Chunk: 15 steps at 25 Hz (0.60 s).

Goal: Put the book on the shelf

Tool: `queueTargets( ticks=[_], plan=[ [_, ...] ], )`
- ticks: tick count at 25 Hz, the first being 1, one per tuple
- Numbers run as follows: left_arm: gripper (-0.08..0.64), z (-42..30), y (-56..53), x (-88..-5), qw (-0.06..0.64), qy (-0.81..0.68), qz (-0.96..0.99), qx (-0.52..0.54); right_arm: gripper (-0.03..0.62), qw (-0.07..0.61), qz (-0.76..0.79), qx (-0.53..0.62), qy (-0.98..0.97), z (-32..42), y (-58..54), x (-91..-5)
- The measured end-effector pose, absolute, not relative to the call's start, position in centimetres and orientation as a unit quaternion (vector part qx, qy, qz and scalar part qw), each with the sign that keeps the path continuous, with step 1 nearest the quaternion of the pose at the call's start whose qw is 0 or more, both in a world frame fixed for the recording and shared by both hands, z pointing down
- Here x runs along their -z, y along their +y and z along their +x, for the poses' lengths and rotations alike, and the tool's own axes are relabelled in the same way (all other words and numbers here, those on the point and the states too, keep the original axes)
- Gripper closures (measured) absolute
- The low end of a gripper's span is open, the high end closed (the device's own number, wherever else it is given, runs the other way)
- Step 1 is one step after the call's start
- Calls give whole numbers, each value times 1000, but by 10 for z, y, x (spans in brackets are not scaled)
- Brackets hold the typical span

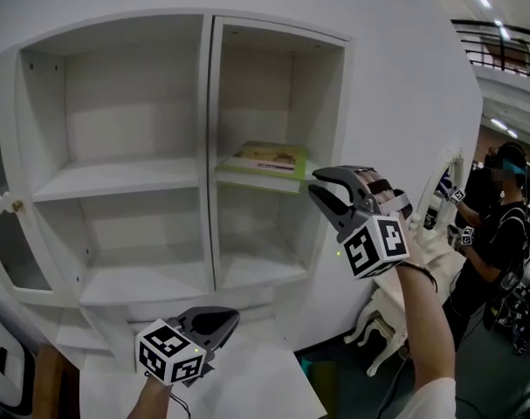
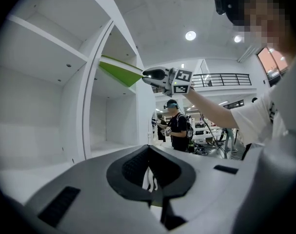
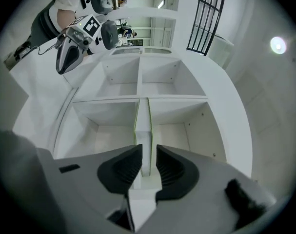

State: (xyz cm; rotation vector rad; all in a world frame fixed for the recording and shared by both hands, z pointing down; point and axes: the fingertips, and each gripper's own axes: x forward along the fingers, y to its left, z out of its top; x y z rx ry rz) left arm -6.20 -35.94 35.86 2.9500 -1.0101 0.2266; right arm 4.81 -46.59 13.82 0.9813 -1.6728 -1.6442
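Book (image 3: 143, 130), a thin flat volume with a cream cover and lime-green edging, shows end-on as a pale strip between two green lines, in line with the gap of the right gripper (image 3: 148, 150), whose black ribbed jaws stand partly apart and press on nothing. It lies flat on the middle board of the right column of the white wooden shelf unit (image 1: 116, 180), at the centre of the head view, with that gripper's tips just beside its right edge. Low in the frame, the left gripper (image 1: 234, 317) is closed and empty.
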Motion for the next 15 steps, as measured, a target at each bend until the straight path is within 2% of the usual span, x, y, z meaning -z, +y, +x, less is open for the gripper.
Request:
queueTargets(
  ticks=[2, 5, 15],
  plan=[
    [552, -59, -356, -358, 7, -317, 946, -72, 534, 288, 370, 622, -627, 46, -450, -132],
    [552, -57, -354, -359, 8, -312, 947, -73, 578, 286, 358, 624, -633, 37, -431, -132],
    [552, -61, -347, -364, 9, -306, 949, -75, 580, 322, 357, 633, -607, 12, -440, -141]
  ],
)
